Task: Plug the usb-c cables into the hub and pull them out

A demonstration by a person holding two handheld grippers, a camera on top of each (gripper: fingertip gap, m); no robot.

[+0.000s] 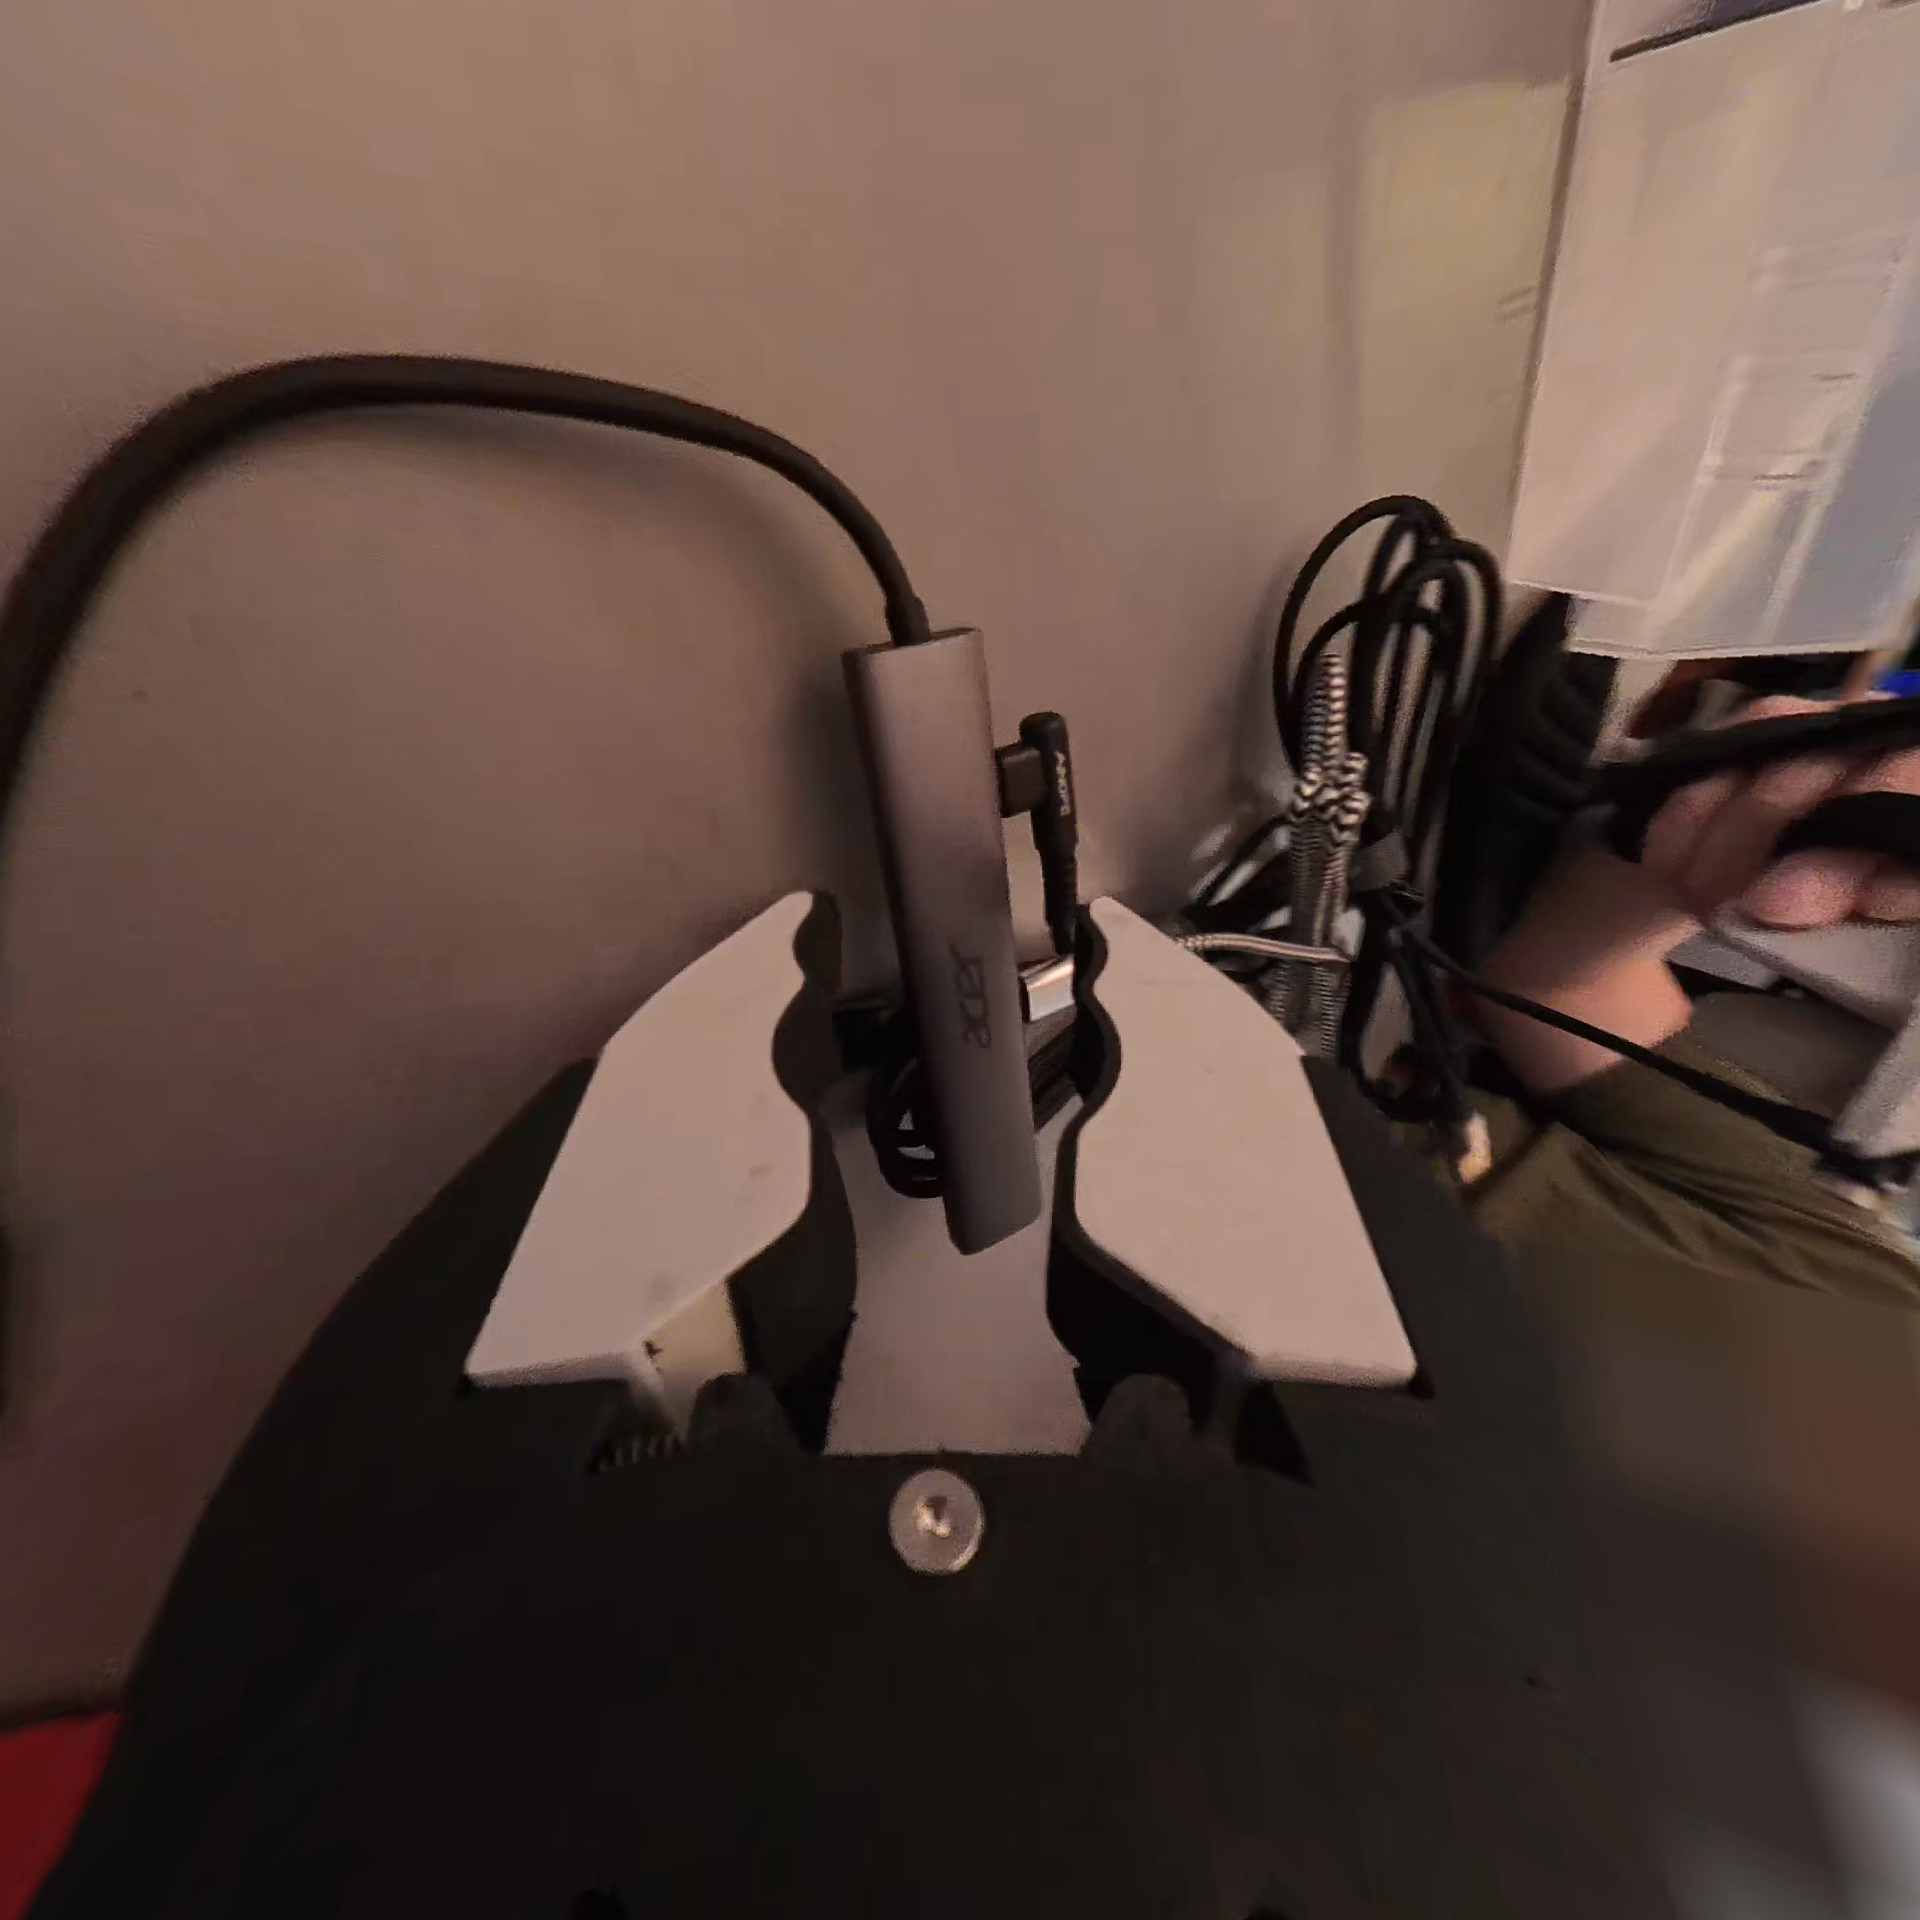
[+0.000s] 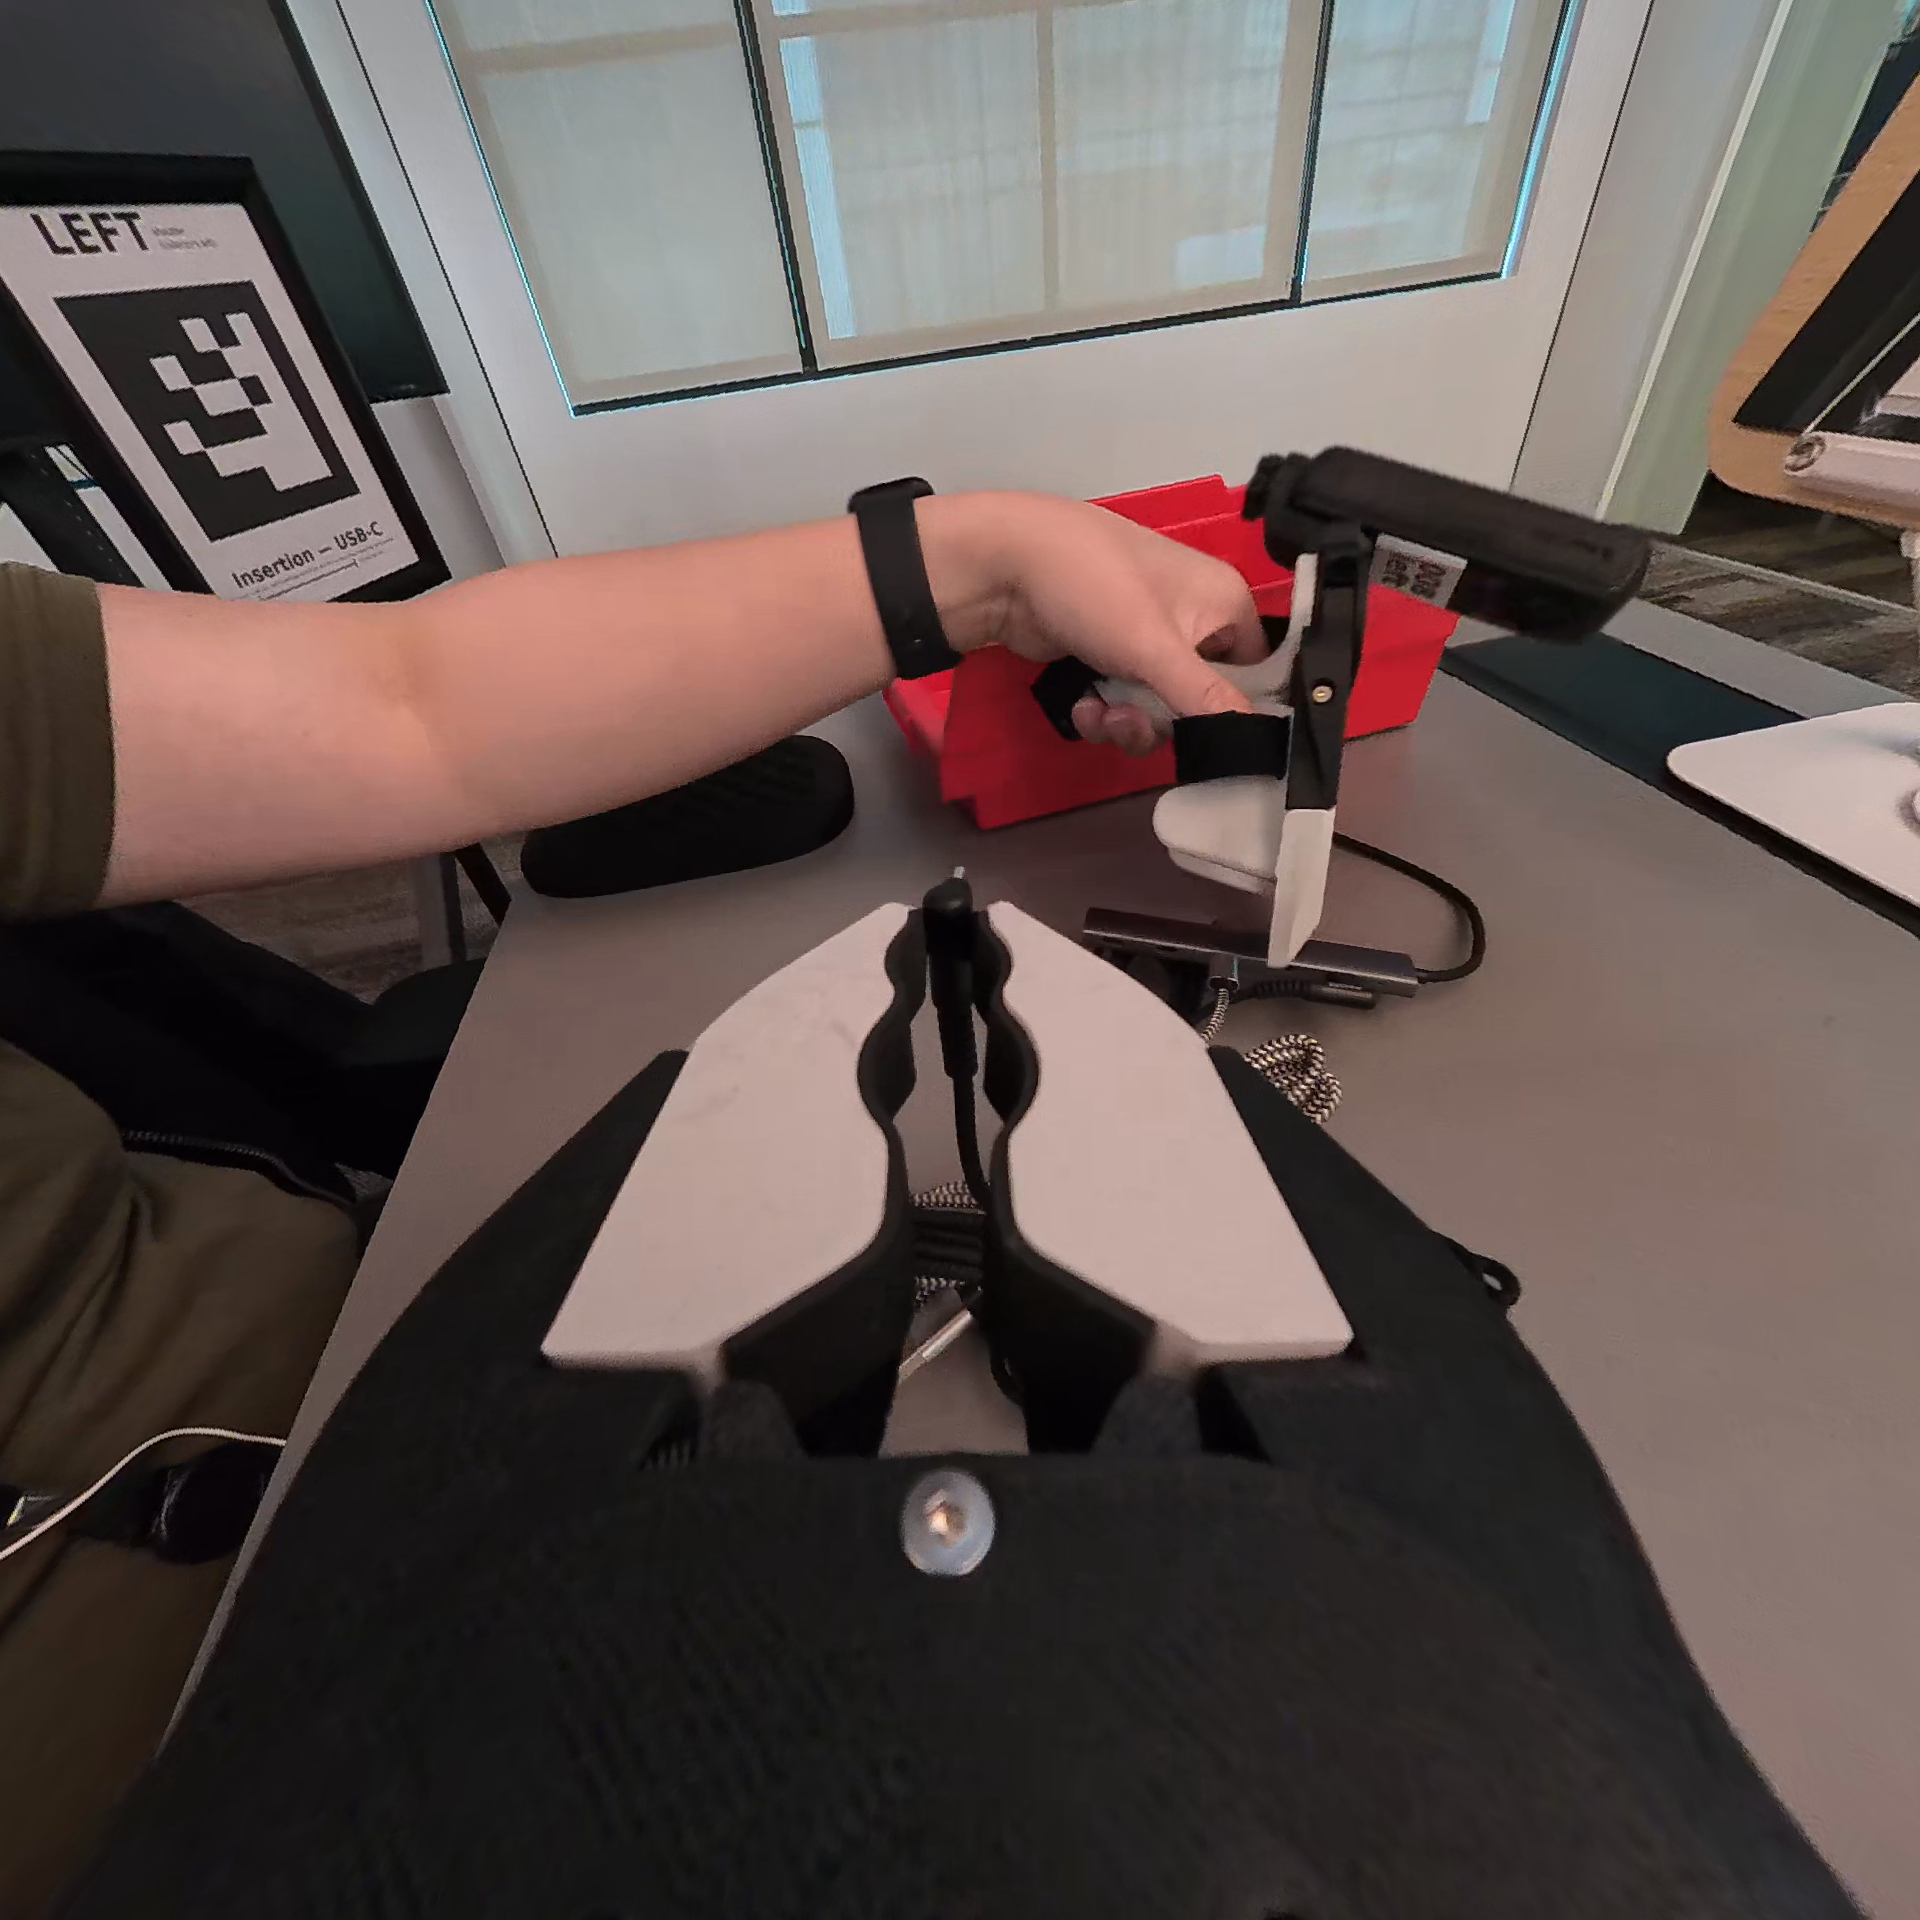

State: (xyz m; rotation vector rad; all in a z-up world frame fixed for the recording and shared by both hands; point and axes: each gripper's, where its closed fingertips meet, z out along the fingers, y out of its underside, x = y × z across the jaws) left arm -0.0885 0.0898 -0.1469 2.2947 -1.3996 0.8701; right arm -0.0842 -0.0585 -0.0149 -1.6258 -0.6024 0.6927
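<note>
hub (image 1: 940,935) between left gripper (image 1: 951,925) fingers, seemingly unclamped | right gripper (image 2: 948,914) pinches cable plug (image 2: 948,940)

Left tongs (image 1: 961,1023) gaping, right tongs (image 2: 951,982) pinched shut.

The left tongs point straight down, their white fingers (image 2: 1294,894) spread with a clear gap between them; a bare left hand (image 2: 1101,613) grips the handle behind them, the forearm level and a black band on the wrist. The right tongs reach forward, tips drawn nearly together, angled slightly down, well apart from the left pair.
</note>
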